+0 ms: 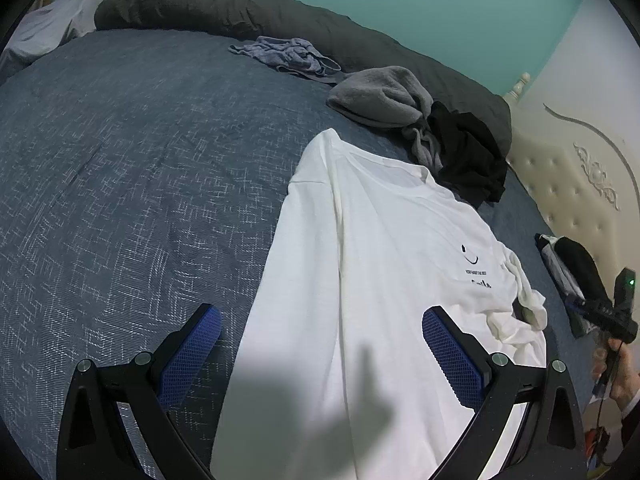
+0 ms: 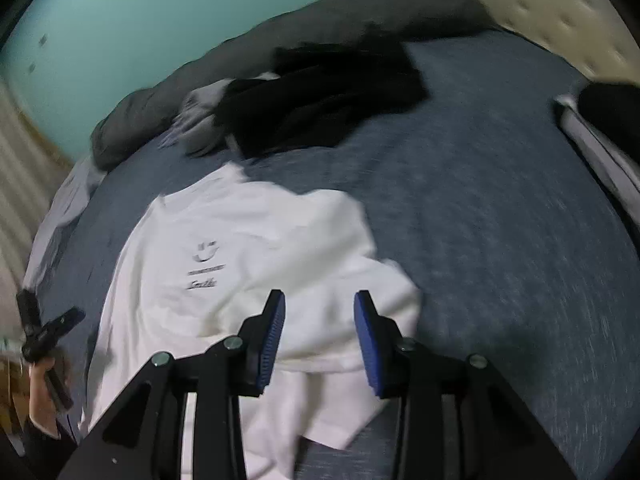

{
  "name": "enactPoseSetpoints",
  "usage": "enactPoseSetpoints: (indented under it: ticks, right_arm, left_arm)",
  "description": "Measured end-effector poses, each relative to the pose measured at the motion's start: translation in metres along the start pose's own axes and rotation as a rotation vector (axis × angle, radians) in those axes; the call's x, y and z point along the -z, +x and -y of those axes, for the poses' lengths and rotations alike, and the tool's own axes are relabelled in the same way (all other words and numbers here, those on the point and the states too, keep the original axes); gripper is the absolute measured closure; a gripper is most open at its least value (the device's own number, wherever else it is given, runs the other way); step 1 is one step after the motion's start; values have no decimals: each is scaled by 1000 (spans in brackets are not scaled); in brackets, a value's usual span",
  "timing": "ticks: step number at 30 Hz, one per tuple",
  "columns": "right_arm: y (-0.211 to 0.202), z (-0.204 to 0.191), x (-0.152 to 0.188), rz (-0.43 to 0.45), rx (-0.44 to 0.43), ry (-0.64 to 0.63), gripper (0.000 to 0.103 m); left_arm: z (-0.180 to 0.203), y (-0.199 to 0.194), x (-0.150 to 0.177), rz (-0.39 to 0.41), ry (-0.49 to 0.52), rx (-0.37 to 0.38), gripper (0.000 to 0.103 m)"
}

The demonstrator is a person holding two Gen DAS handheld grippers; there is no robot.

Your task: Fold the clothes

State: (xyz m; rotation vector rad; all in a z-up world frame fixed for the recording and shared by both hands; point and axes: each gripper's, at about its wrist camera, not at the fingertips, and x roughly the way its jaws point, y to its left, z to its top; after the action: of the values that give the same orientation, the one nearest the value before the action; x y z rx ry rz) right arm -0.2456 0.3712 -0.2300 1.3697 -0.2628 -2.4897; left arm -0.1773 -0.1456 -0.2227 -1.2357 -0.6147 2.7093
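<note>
The right claw [image 2: 319, 336] hangs partly open and empty, directly over the folded-in sleeve of the white T-shirt [image 2: 248, 248]. The left claw [image 1: 320, 356] stands wide and empty above the shirt's other side. The shirt lies flat on the bed [image 1: 120, 168], its long axis running away toward the piled clothes [image 1: 436, 128] beyond its collar.
</note>
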Motion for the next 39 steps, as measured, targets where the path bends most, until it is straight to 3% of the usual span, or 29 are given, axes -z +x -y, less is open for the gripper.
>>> enactPoseSetpoints:
  ticks: [3, 7, 13, 14, 15, 16, 21, 31, 34, 39]
  right_arm:
    - [18, 20, 13, -102, 107, 72, 67]
    - [39, 36, 34, -190, 107, 158, 67]
    - [62, 19, 51, -258, 140, 60, 67]
    - [64, 16, 52, -256, 149, 43, 77]
    - [65, 13, 53, -255, 159, 27, 97]
    - [65, 11, 53, -250, 167, 15, 100]
    - [44, 2, 41, -179, 242, -57, 101]
    - [-54, 35, -15, 12, 492, -166, 101]
    - [-57, 42, -8, -12, 493, -216, 101]
    - [-21, 32, 19, -134, 343, -289, 101]
  left_arm:
    - [0, 1, 0, -3, -1, -1, 0]
    - [1, 1, 0, -3, 1, -2, 0]
    - [0, 2, 1, -4, -1, -3, 0]
    - [1, 2, 1, -5, 0, -3, 0]
    - [1, 2, 1, -5, 1, -3, 0]
    - [1, 3, 1, -6, 2, -3, 0]
    - [3, 3, 2, -9, 9, -5, 0]
    - [7, 5, 3, -10, 18, -12, 0]
    - [9, 6, 3, -12, 23, -14, 0]
    - [13, 8, 4, -16, 35, -17, 0]
